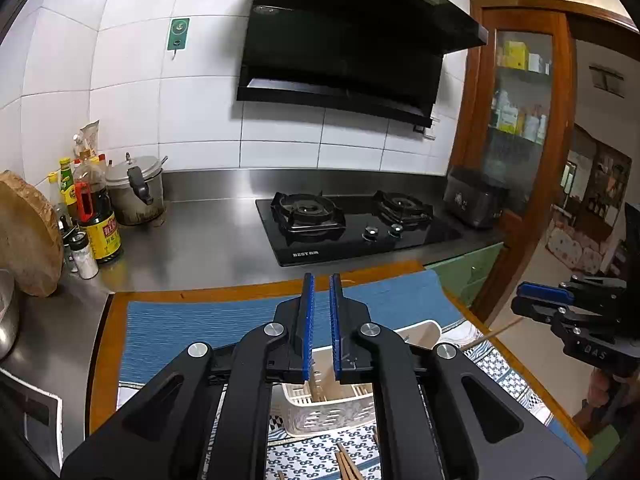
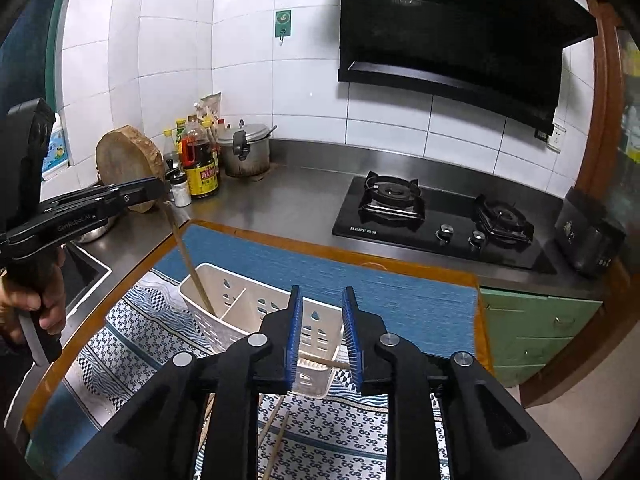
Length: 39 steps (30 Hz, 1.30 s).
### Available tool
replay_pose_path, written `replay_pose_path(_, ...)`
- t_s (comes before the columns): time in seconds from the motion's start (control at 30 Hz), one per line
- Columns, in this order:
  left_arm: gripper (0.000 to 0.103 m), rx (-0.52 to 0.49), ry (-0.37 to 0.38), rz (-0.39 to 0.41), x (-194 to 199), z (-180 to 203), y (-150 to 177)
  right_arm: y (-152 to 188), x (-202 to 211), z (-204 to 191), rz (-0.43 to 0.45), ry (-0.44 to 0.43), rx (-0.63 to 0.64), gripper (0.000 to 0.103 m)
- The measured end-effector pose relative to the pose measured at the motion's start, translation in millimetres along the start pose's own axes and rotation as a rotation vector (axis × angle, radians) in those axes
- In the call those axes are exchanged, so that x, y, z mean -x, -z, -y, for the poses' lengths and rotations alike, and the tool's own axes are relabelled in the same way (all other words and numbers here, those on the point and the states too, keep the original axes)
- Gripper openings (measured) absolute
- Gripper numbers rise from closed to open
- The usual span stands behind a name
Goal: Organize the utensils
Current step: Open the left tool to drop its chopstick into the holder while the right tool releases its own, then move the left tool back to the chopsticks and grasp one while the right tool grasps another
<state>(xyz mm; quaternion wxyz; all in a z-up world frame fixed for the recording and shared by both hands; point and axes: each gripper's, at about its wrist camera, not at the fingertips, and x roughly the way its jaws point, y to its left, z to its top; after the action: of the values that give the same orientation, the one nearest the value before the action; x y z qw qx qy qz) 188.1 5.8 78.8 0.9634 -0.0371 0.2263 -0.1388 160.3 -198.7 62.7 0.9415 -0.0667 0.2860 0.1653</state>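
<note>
Gripping a chopstick (image 2: 188,264) sunk in the caddy (image 2: 256,304), left tool (image 2: 161,189).

White slotted caddy (image 2: 248,312), blue mat (image 2: 360,280)

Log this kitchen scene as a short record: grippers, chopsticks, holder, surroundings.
left gripper: narrow gap, grip unclear
right gripper: open
holder: white, slotted, on patterned cloth
chopstick: leaning in holder's left compartment, top end at left gripper's tip
loose chopsticks: on cloth, near side of holder
surroundings: blue mat, gas hob
</note>
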Motion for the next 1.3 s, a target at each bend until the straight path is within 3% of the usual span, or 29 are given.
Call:
replay_pose_path(0.2, 0.008, -0.001, -0.018, 0.004, 26, -1, 8, 19, 25, -10, 0.028, -0.034, -0.015, 0.032)
replay_pose_path(0.33, 0.009, 0.0, -0.033, -0.026, 48, -4, 33, 50, 34, -23, 0.001, -0.05, -0.016, 0.032)
replay_pose_path(0.6, 0.009, 0.033, -0.05, -0.195, 74, -12, 124, 139, 31, -53, -0.145, -0.043, -0.017, 0.032)
replay_pose_path(0.87, 0.009, 0.151, -0.052, -0.396, 85, -23, 222, 208, 27, -74, -0.28, -0.028, -0.026, 0.032)
replay_pose_path(1.0, 0.009, 0.191, -0.062, -0.465, 86, -24, 255, 235, 24, -77, -0.344, -0.041, -0.064, 0.032)
replay_pose_path(1.2, 0.01, 0.203, -0.071, -0.516, 80, -21, 279, 251, 21, -74, -0.376, -0.037, -0.112, 0.032)
replay_pose_path(1.23, 0.011, 0.203, -0.071, -0.521, 78, -18, 280, 254, 20, -74, -0.379, -0.036, -0.116, 0.032)
replay_pose_path(1.3, 0.026, 0.202, -0.078, -0.529, 76, -18, 285, 257, 19, -73, -0.385, -0.035, -0.124, 0.031)
